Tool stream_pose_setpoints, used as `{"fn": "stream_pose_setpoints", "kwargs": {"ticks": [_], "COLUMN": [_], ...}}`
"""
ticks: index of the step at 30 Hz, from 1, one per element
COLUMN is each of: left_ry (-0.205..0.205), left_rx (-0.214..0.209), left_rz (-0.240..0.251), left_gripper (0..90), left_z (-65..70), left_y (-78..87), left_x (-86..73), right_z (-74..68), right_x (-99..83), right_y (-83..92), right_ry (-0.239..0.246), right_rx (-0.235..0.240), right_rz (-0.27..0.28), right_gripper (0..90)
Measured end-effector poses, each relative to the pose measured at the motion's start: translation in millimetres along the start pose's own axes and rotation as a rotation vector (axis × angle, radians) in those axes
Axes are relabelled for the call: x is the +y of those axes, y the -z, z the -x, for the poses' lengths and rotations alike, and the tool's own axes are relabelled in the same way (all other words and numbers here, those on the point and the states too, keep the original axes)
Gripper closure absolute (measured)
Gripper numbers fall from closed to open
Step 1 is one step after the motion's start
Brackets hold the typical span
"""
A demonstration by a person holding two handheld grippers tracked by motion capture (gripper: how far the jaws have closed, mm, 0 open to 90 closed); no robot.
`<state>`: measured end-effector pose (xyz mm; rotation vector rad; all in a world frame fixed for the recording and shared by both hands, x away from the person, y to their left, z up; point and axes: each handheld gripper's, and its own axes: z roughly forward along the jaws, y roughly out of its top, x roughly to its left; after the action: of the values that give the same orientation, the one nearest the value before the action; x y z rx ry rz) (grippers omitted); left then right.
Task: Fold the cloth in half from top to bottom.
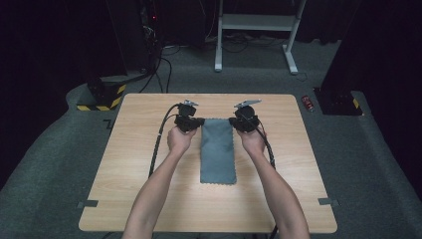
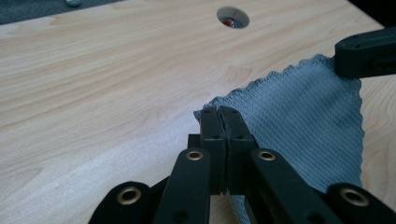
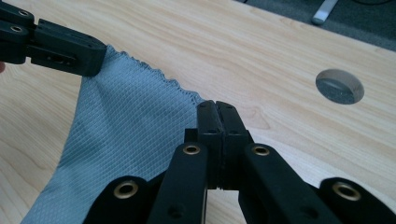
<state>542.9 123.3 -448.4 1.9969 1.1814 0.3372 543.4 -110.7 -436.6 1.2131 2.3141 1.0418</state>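
A grey-blue cloth (image 1: pixel 218 149) with a scalloped edge lies lengthwise on the middle of the wooden table (image 1: pixel 139 164). Its far end is lifted off the wood between the two grippers. My left gripper (image 1: pixel 199 122) is shut on the far left corner of the cloth (image 2: pixel 299 121), the jaws (image 2: pixel 219 112) pressed together over the fabric. My right gripper (image 1: pixel 232 121) is shut on the far right corner; in the right gripper view its closed jaws (image 3: pixel 216 108) pinch the cloth (image 3: pixel 126 135). The cloth's far edge stretches between both grippers. The near end rests on the table.
A round cable hole (image 3: pixel 339 86) is cut in the tabletop beyond the grippers, the same hole (image 2: pixel 233 17) appearing in the left gripper view. Cables trail from both grippers along the forearms. Beyond the table stand a white desk frame (image 1: pixel 256 30) and black equipment with a striped base (image 1: pixel 102 94).
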Motion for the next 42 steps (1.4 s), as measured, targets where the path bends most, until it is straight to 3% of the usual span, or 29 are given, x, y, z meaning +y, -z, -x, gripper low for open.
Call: {"fn": "stream_pose_setpoints", "kwargs": {"ticks": [9,23,31,42], "left_ry": [-0.004,-0.049,-0.094,-0.109], "left_rx": [-0.010,-0.027,-0.035,-0.049], "left_rz": [-0.020,-0.045,-0.052,-0.044], "left_gripper": [89.1,89.1,89.1,89.1], "left_z": [1.1,13.0,21.0,26.8], "left_y": [-3.4,-6.8,-1.0,6.2], "left_x": [-12.2,-27.0,-35.2,-48.7], "right_z": [-3.3,-3.2,-3.9,-10.9], "right_x": [-7.7,-33.0,-44.3,-54.1], "right_y": [-5.5,-11.7,-9.7,0.1], "right_ry": [0.025,0.016,0.018,0.047], "right_rx": [0.003,0.031,0.056,0.076], "right_rz": [-0.019,-0.044,-0.039,-0.024], "right_gripper": [89.8,89.7,89.7,89.7]}}
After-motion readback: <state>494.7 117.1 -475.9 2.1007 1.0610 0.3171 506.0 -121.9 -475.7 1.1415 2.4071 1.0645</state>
